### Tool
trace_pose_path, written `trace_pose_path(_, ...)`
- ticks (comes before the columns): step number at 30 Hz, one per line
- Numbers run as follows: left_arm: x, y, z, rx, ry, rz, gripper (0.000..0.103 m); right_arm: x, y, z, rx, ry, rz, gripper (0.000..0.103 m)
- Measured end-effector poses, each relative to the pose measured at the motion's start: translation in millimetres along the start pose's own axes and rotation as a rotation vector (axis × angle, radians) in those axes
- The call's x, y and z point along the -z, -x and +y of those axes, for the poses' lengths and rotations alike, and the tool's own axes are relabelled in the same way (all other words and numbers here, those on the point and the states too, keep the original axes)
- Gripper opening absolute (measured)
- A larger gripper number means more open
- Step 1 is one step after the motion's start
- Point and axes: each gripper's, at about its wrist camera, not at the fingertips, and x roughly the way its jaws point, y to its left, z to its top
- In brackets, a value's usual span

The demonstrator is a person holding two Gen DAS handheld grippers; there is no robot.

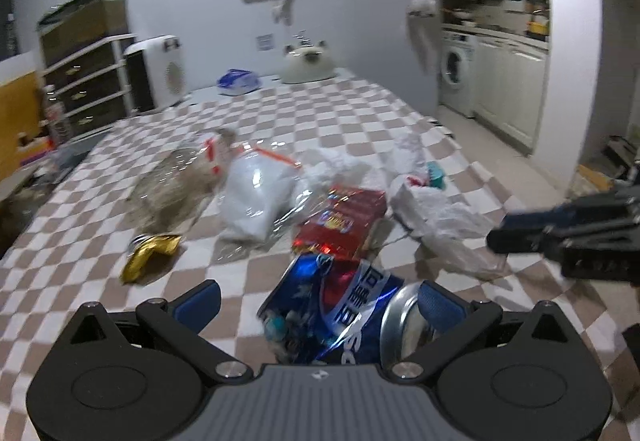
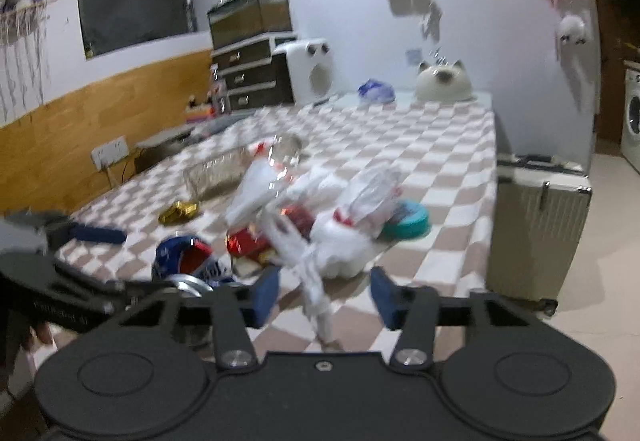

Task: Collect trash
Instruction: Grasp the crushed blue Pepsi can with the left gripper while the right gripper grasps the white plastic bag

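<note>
A crushed blue cola can (image 1: 340,305) lies on the checked cloth between the fingers of my left gripper (image 1: 320,301). The gripper is open; the can rests by the right pad and a wide gap separates it from the left pad. In the right wrist view my right gripper (image 2: 325,297) is open around a twisted white plastic strip (image 2: 314,281), with neither pad touching it. Beyond lie a red snack bag (image 1: 340,217), a gold wrapper (image 1: 150,255), clear bags (image 1: 256,193) and a white plastic bag (image 2: 344,245). The right gripper (image 1: 500,237) enters the left wrist view from the right.
The checked cloth (image 1: 360,109) covers the table. A teal round tub (image 2: 406,219) sits behind the white bag. A cat-shaped object (image 1: 308,61) and a blue bag (image 1: 238,81) stand at the far end. A pale suitcase (image 2: 536,221) stands off the table's right edge.
</note>
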Motion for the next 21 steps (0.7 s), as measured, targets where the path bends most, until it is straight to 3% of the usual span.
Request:
trace_pose_path(3,-3.4,-11.8,5.0,0.065,-0.001,0.009,0.103,3.5,-7.3,-0.6,-0.021,-0.004,0.041,0.01)
trace_pose_path(8,-2.3,-21.6,5.7,0.172,0.002,0.033,0.103,6.0,7.9,-12.5,-0.017,-0.005,0.04,0.007)
trace_pose_path(10,-0.2,-18.5,-0.6,0.183,-0.015,0.03,0.103,5.2,16.8,-19.9,0.001,-0.009,0.035,0.007)
trace_pose_path(15,8.8,-8.2,-16.6,0.155,-0.036,0.047,0.102,4.7,37.9,-41.3,0.031,-0.038,0.024,0.007)
trace_pose_path(21,15.9,-1.3,-30.7,0.026,-0.028,0.078,0.089,6.9,61.7,-59.0,0.044,-0.079,0.005,0.007)
